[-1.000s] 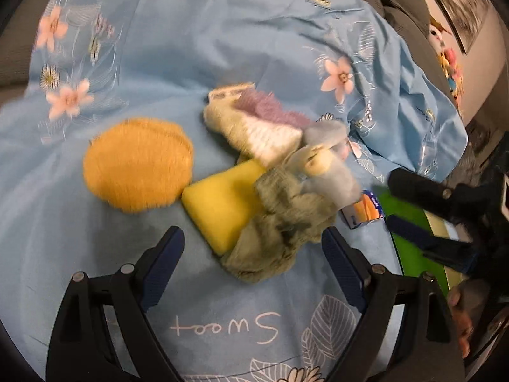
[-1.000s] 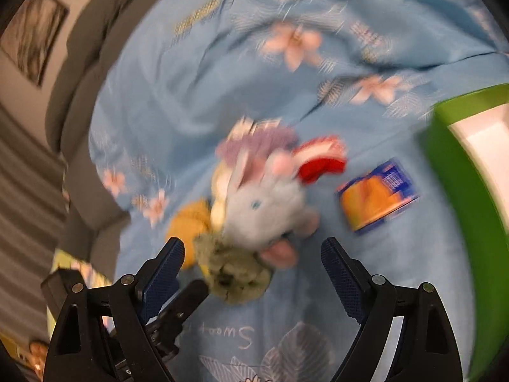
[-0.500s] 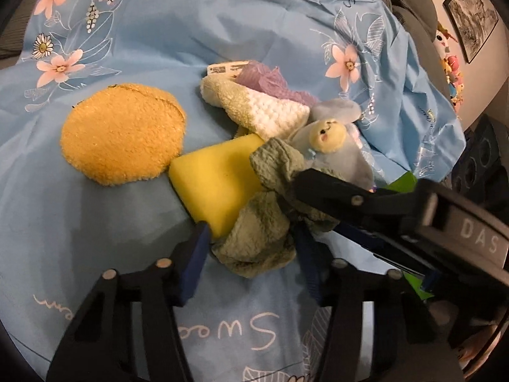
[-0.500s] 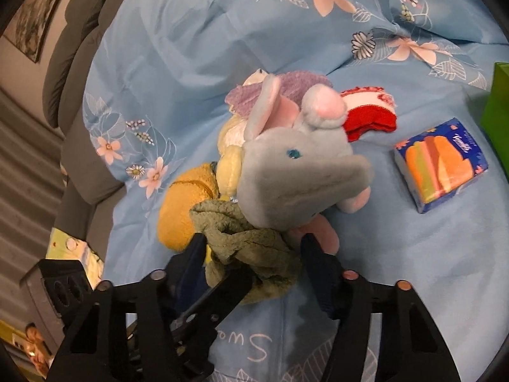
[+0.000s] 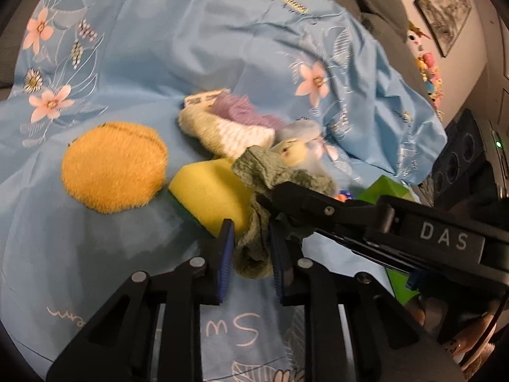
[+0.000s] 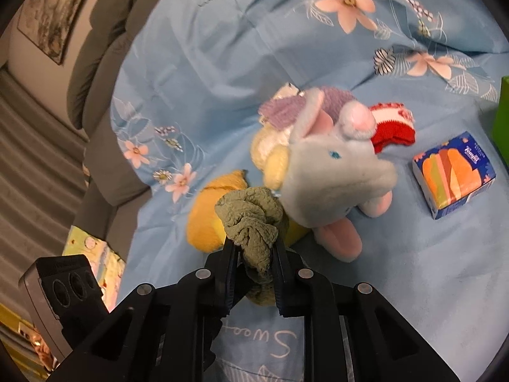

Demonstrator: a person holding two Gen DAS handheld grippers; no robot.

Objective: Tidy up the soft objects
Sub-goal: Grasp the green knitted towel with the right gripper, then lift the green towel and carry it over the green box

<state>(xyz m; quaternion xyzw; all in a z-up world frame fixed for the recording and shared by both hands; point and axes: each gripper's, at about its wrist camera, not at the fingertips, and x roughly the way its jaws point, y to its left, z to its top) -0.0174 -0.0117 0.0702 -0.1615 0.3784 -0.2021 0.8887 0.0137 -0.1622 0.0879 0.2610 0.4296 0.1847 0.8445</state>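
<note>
A light blue flowered sheet carries a round orange pad, yellow sponge, green cloth, grey plush elephant, red knit piece and tissue pack.

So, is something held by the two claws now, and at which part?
Both are closing on the green cloth: the left claw pinches its lower bunched end, the right claw a bunched fold.
</note>
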